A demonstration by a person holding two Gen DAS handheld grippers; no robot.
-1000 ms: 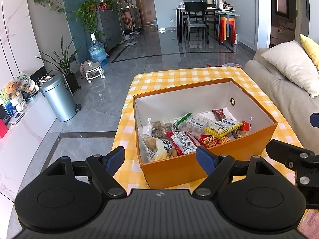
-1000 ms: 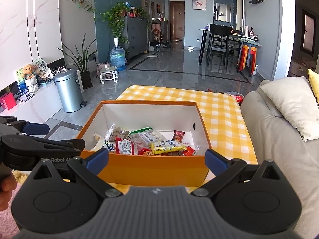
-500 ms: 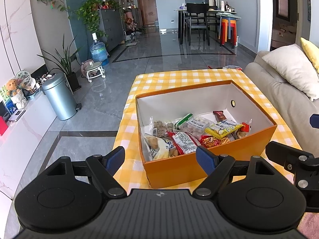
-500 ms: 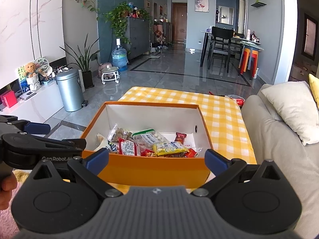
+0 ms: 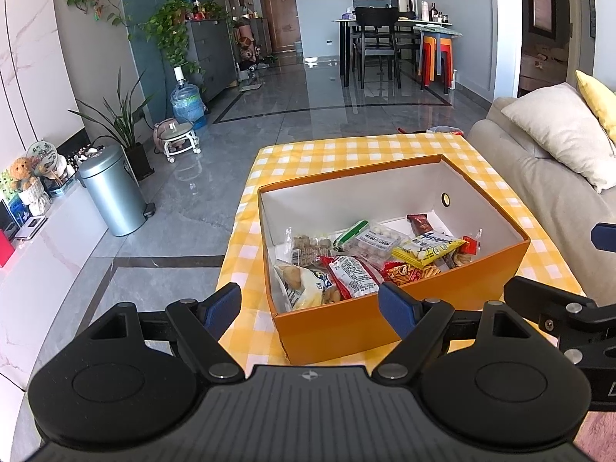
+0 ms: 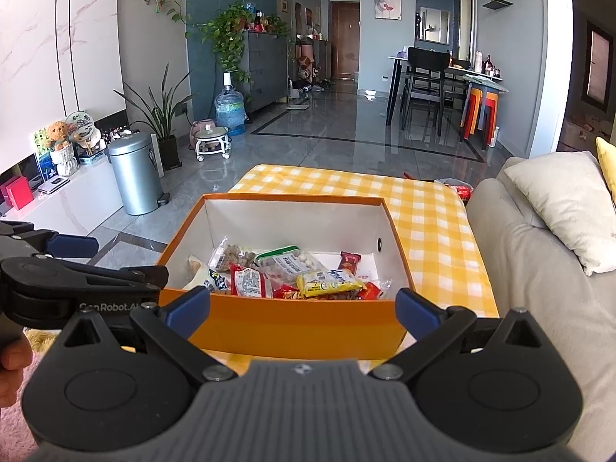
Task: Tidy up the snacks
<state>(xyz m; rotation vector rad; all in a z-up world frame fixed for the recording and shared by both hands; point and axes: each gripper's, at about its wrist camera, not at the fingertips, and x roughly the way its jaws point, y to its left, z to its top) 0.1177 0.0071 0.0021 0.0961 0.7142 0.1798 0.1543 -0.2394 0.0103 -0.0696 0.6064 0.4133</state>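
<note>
Two grippers, both empty, both short of the box.

Left wrist view: left gripper (image 5: 310, 304) with blue fingers (image 5: 223, 306) spread wide, nothing between them. It hangs near the front of the orange box (image 5: 400, 325), off its near left corner, not touching. Box sits on a yellow checked cloth (image 5: 346, 152) over a low table. Snacks (image 5: 369, 258) piled at the near end of the box floor; far end bare white. Among them: red packet (image 5: 352, 275), yellow packet (image 5: 427, 248), clear bag of pale balls with a green top (image 5: 375, 238), small brown bar (image 5: 419, 223), pale bag (image 5: 304, 283) at the near left corner. Part of the right gripper (image 5: 558, 313) shows at the right edge. Sofa (image 5: 539, 177) with a cushion (image 5: 558, 131) right of the table. Steel bin (image 5: 111, 190) on the floor to the left.

Right wrist view: right gripper (image 6: 303, 310), fingers (image 6: 415, 313) likewise wide apart, holding nothing, level with the box's (image 6: 296, 325) near wall and just short of it. Snacks (image 6: 292, 275) lie against that near wall: yellow packet (image 6: 327, 283), red packet (image 6: 248, 281), brown bar (image 6: 349, 261). Left gripper (image 6: 77, 285) shows at the left edge, a fingertip (image 6: 13, 354) of the person's hand below it. Cloth (image 6: 423, 208) runs on beyond the box. Sofa (image 6: 531, 269) to the right, bin (image 6: 134, 173) to the left.
</note>
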